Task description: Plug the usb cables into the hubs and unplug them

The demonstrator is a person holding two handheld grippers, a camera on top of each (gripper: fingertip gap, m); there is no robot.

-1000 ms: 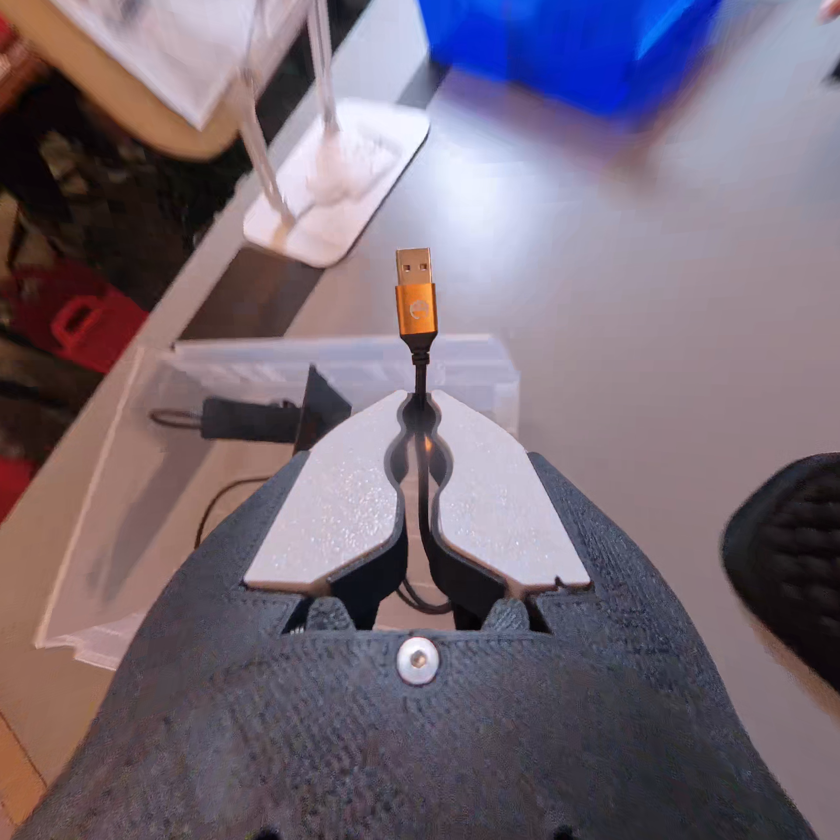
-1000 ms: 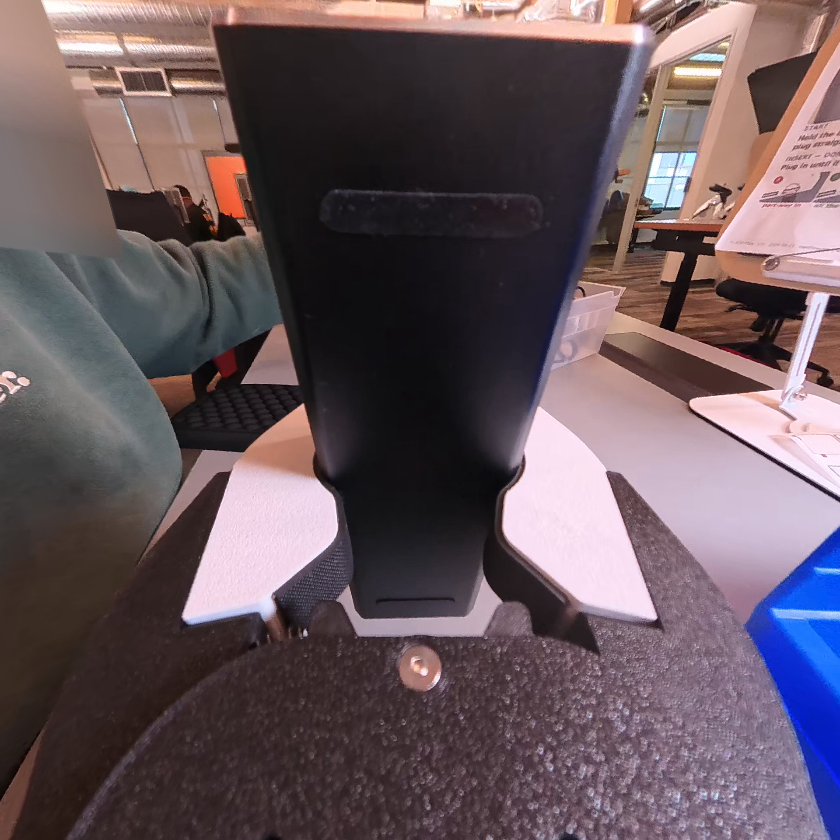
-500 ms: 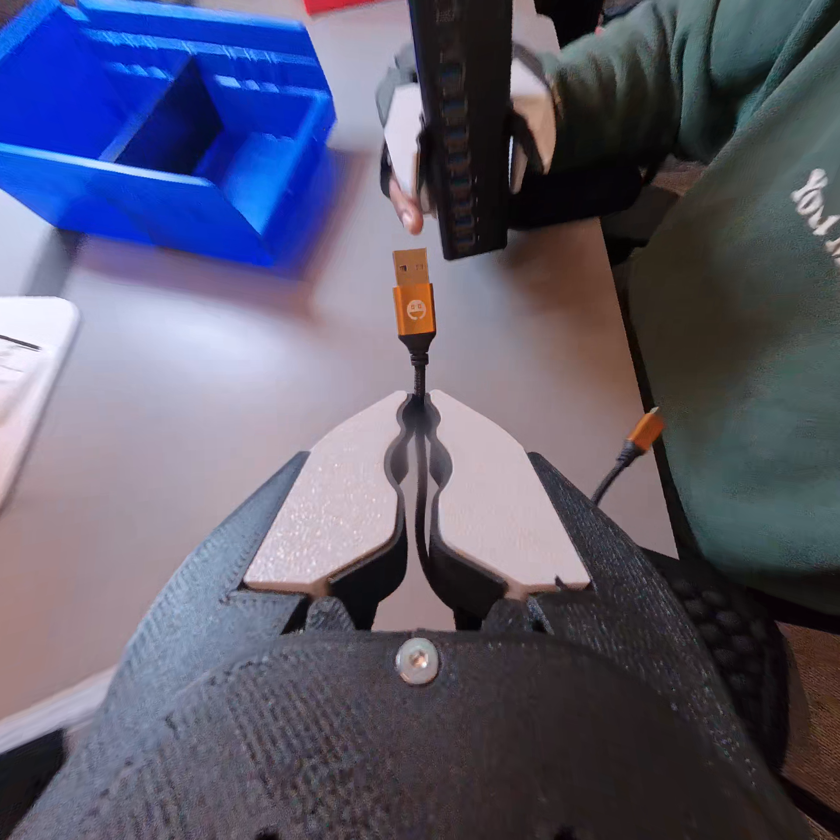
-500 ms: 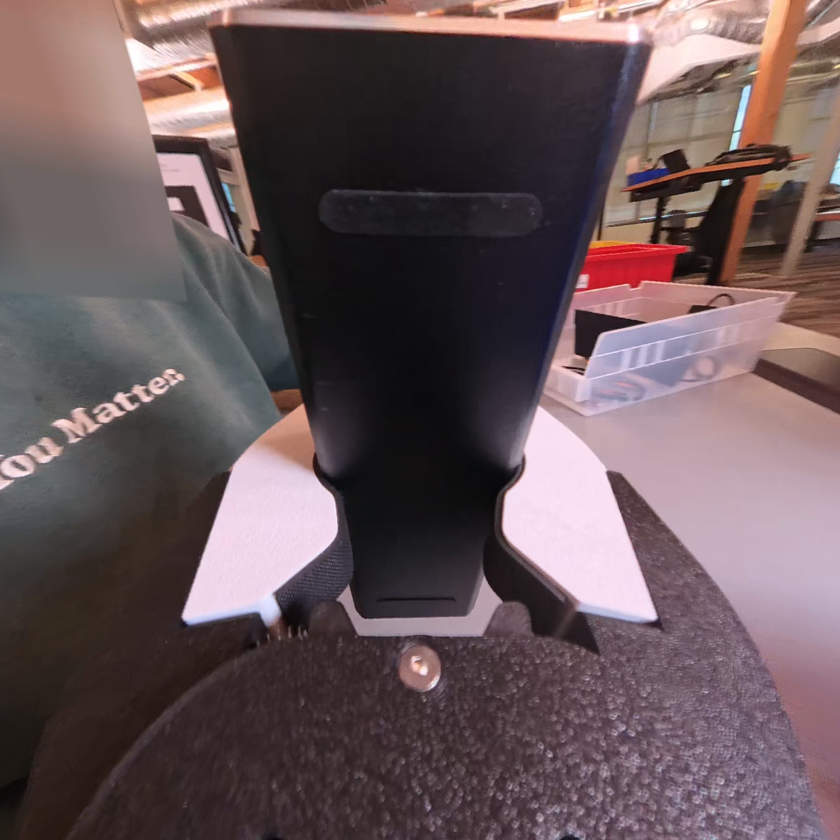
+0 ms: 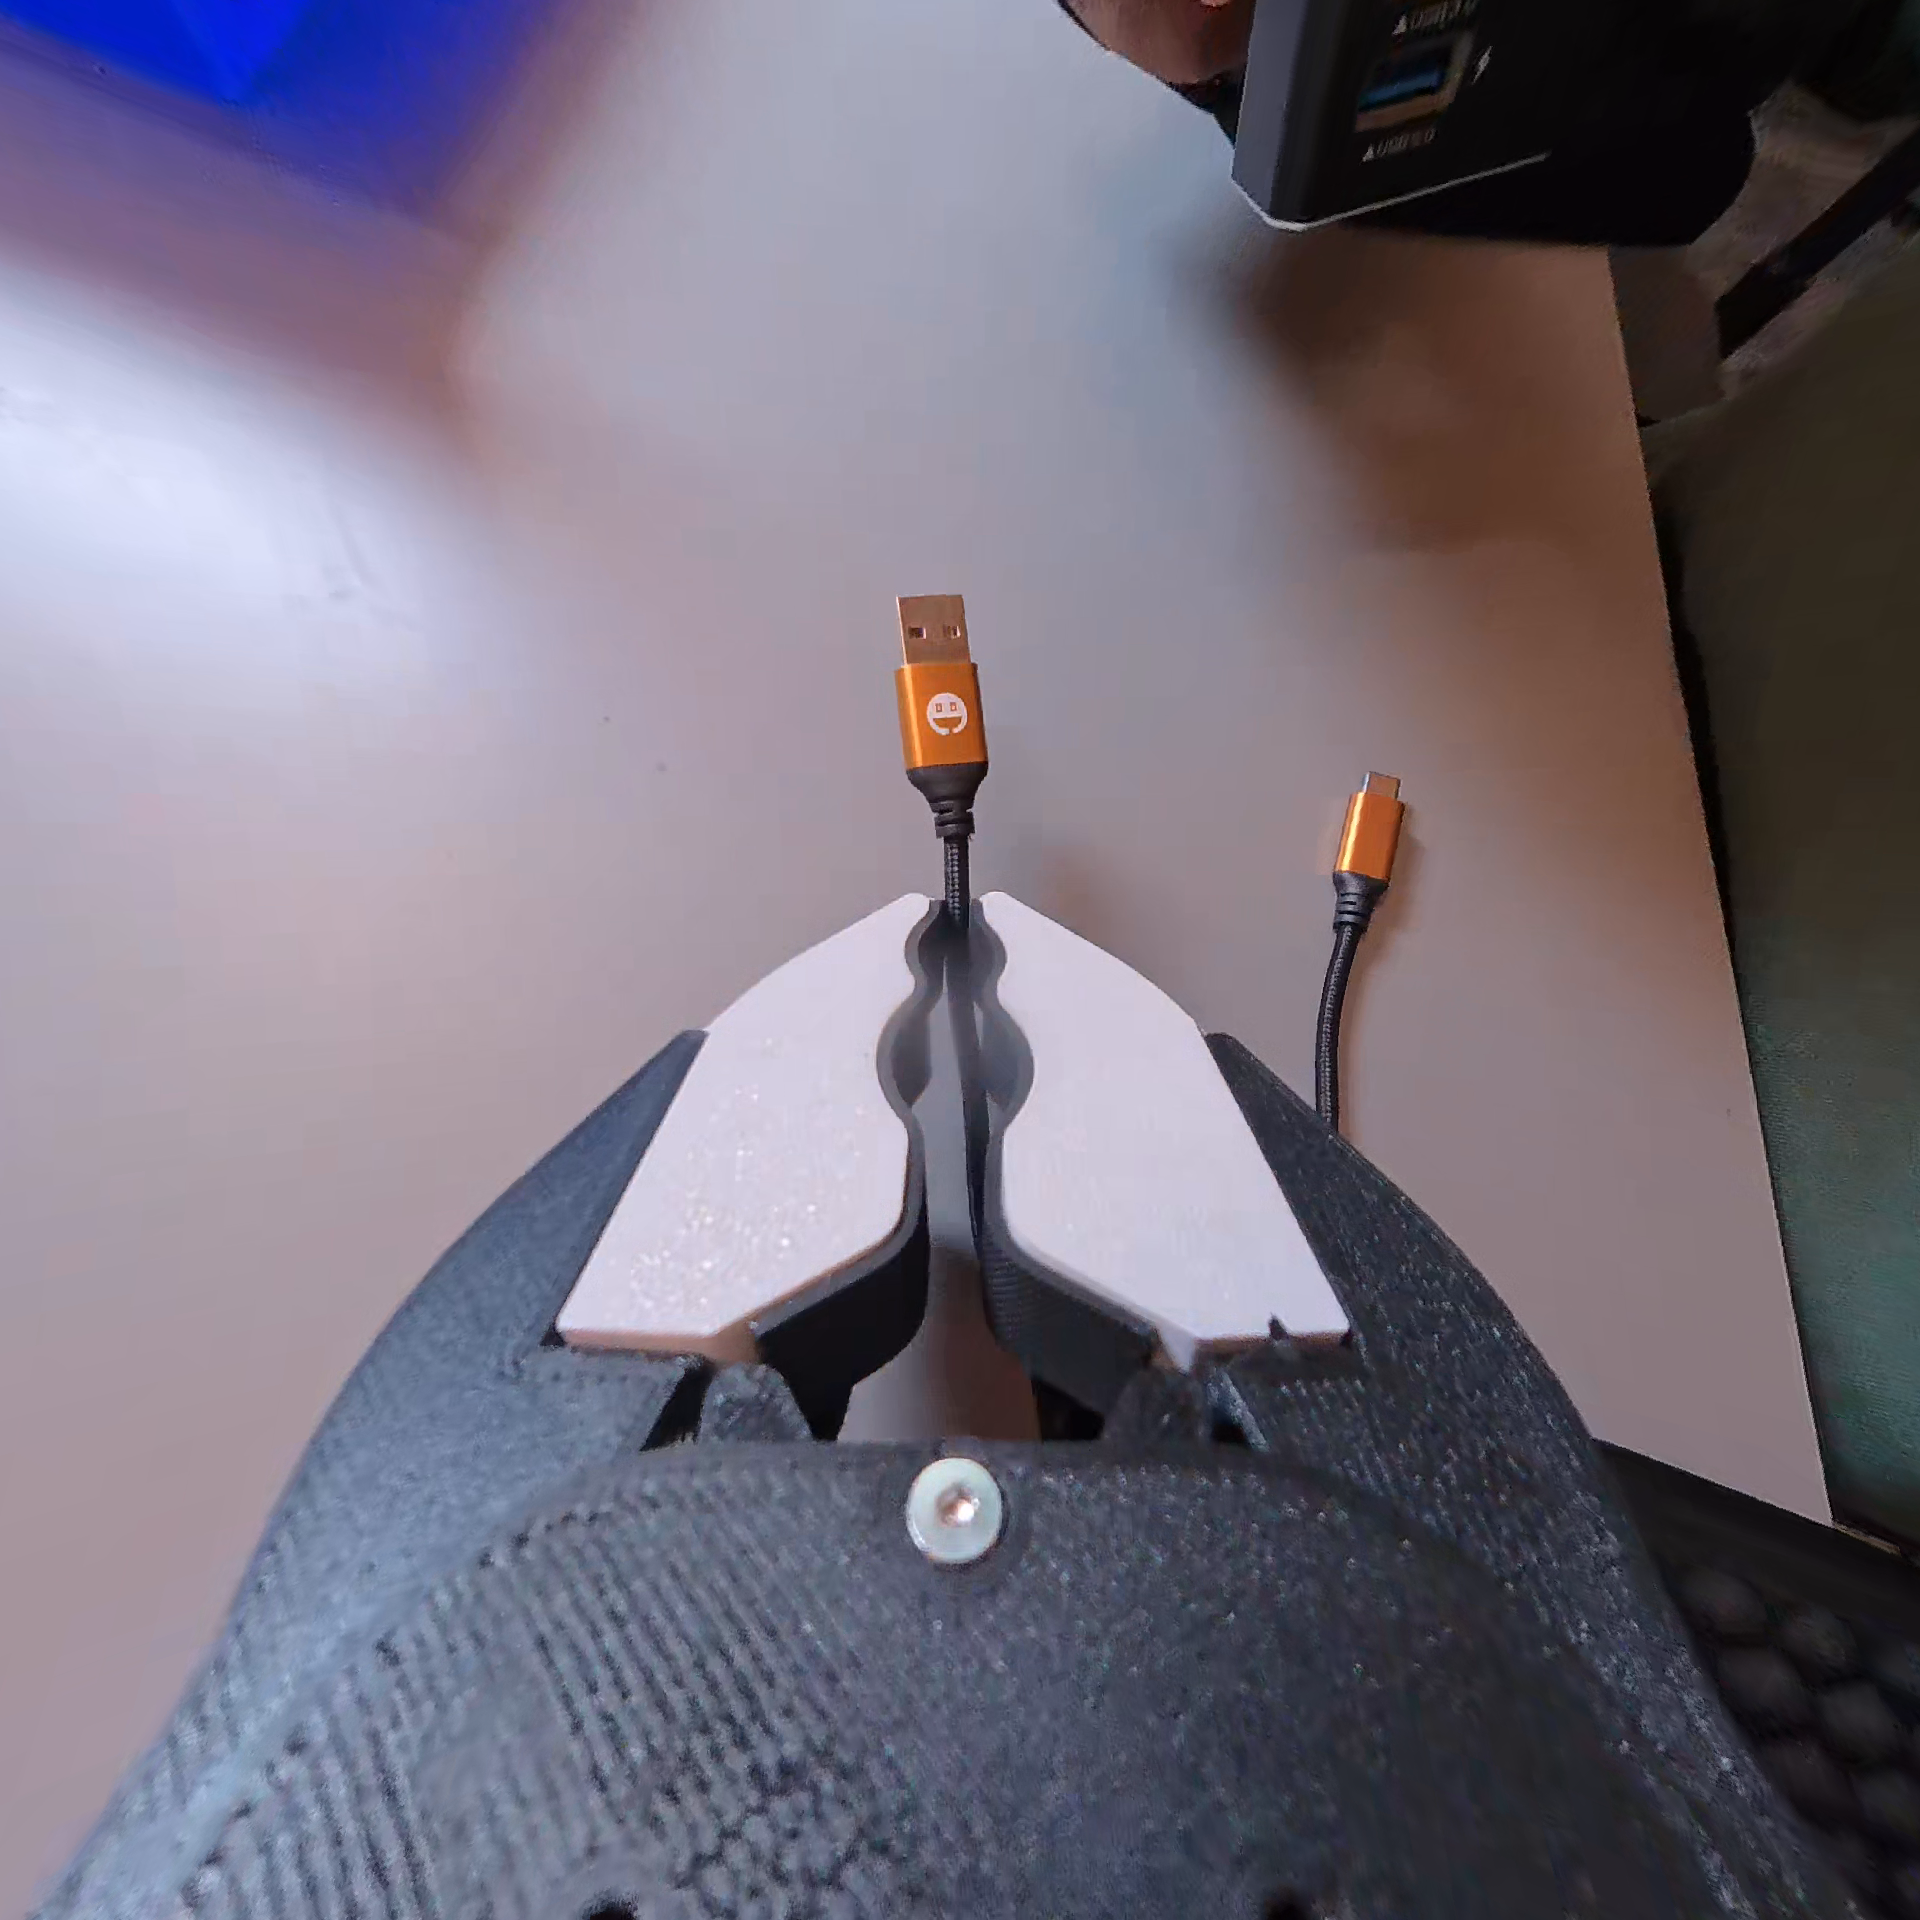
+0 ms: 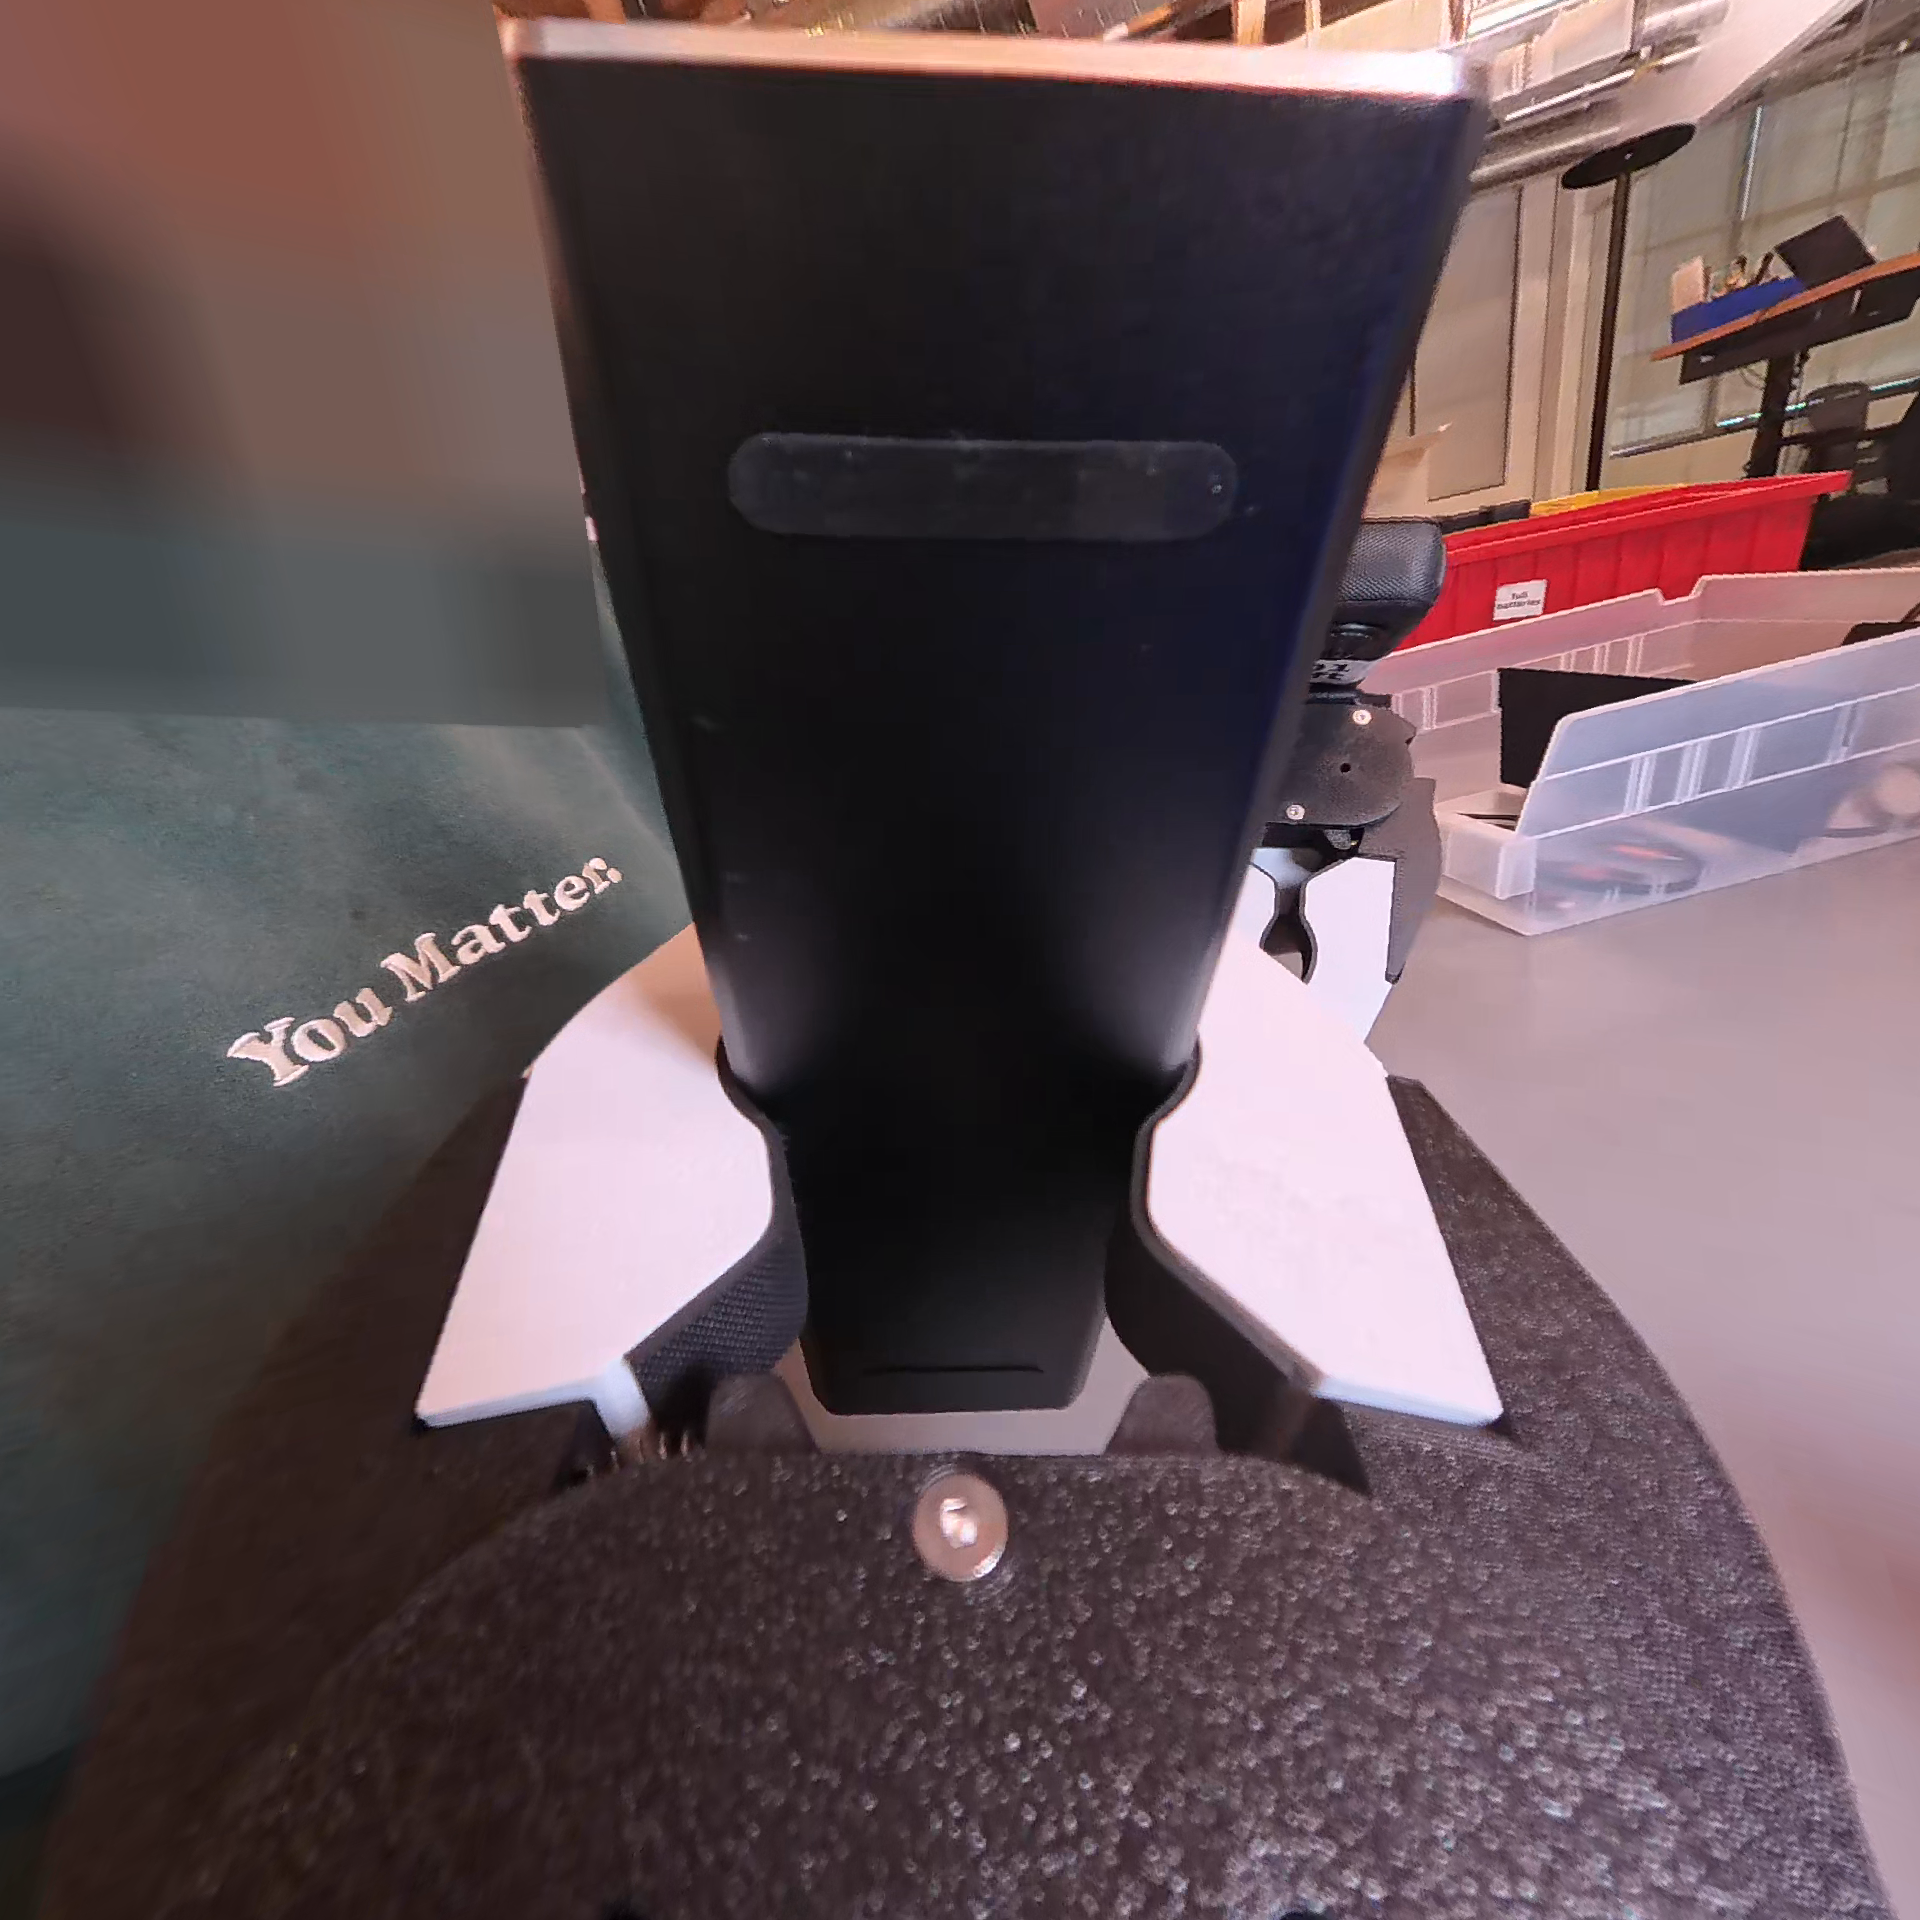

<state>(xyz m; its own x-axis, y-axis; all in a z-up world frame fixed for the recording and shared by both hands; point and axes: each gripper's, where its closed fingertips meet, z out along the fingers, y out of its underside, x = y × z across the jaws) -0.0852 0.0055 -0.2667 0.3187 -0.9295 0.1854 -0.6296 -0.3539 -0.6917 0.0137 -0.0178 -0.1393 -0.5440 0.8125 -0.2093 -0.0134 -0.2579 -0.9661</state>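
Grey bench (image 5: pixel 520 727) surface, matte; open workshop room behind with desks and windows in right wrist view.

Left tool (image 5: pixel 957 914): fingers clenched on the black braided usb cable (image 5: pixel 954 862), pinching it just behind the orange plug (image 5: pixel 940 717). Plug's metal end projects forward past the fingertips, free in the air above the bench, not in any port. Second orange connector (image 5: pixel 1369 836) of smaller type, on a black braided lead, sits to the right near the bench edge, apart from the left tool.

Right tool (image 6: pixel 961 1091): fingers closed against both sides of the black hub (image 6: pixel 977 675), gripping its lower part; hub stands upright, its flat back with a dark oval pad toward the camera. In left wrist view the hub's end (image 5: pixel 1392 104) with a blue port shows at top right, well apart from the orange plug.

Blue bin (image 5: pixel 260 62) blurred at top left. Clear plastic tray (image 6: pixel 1683 769) and red bin (image 6: pixel 1621 551) on the bench far right. Person's green sweatshirt (image 6: pixel 208 987) at left.
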